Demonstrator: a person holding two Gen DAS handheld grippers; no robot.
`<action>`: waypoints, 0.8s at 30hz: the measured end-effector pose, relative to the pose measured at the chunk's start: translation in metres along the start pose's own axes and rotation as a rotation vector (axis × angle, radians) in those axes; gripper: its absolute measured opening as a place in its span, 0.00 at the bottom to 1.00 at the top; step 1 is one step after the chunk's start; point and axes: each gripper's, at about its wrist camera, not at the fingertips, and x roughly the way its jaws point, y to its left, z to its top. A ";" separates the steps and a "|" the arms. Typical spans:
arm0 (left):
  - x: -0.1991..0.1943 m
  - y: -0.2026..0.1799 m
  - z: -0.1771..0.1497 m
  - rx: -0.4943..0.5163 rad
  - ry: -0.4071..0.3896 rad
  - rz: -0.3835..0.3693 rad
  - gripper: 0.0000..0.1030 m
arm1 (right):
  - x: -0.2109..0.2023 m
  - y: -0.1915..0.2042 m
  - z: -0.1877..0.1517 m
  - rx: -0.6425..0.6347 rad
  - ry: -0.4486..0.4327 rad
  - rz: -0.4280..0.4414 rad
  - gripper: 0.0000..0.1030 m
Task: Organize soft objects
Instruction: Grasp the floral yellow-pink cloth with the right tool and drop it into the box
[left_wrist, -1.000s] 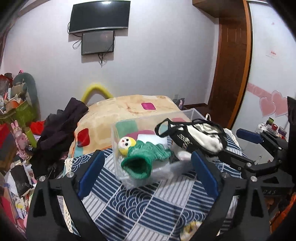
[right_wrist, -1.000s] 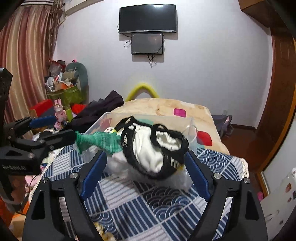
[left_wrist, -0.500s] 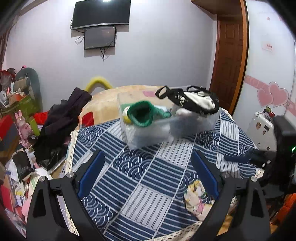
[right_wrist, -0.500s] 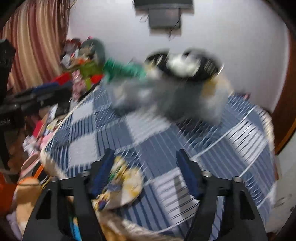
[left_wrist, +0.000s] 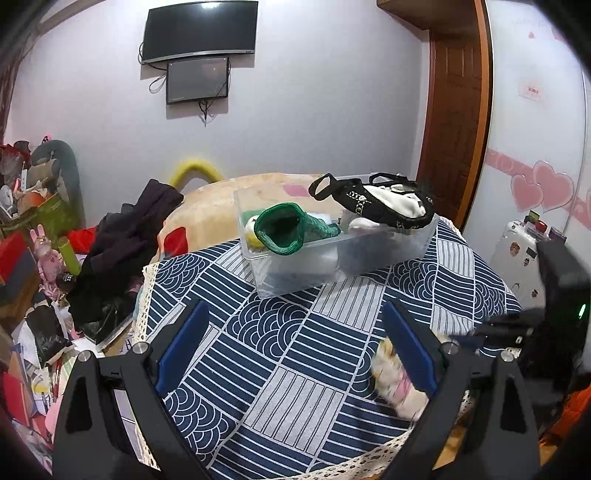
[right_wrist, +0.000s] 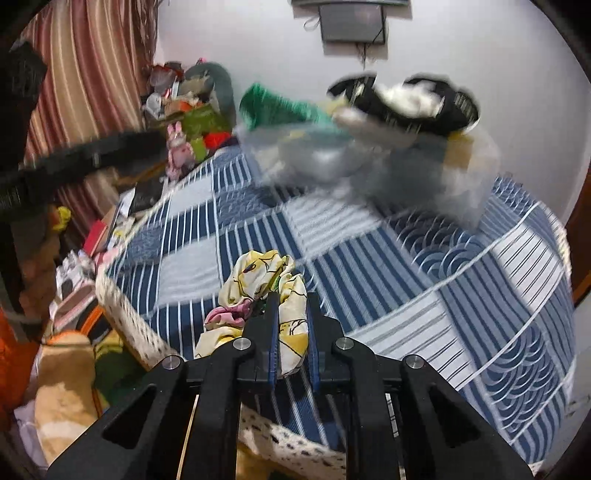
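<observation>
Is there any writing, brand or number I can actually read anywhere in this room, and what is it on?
None can be read with certainty.
Pale lettering on the black band of the black-and-white garment on the clear box: too small to read.
Small pink sign on the white wall at right: red marks, blurred.
Stickers on the white suitcase: too small.
Label on the dark bottle at left: unreadable.
The right wrist view is motion-blurred; nothing legible there.

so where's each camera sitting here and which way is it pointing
Left wrist: on the left gripper, above the near table edge, facing the clear box and wall screens; its open jaws show.
Right wrist: on the right gripper, low at the table's near edge, facing the same way; its jaws pinch the yellow printed cloth.
Shared: the box, green sock, black-and-white bag, and checked tablecloth.
</observation>
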 end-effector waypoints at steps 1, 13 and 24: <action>0.000 0.000 0.000 -0.004 -0.003 0.002 0.93 | -0.005 -0.002 0.007 0.008 -0.027 -0.015 0.11; -0.002 -0.005 0.003 -0.022 -0.075 0.011 0.93 | -0.041 -0.020 0.091 0.067 -0.316 -0.167 0.11; -0.003 -0.009 0.003 -0.028 -0.094 -0.014 0.93 | 0.019 -0.018 0.135 0.041 -0.232 -0.191 0.19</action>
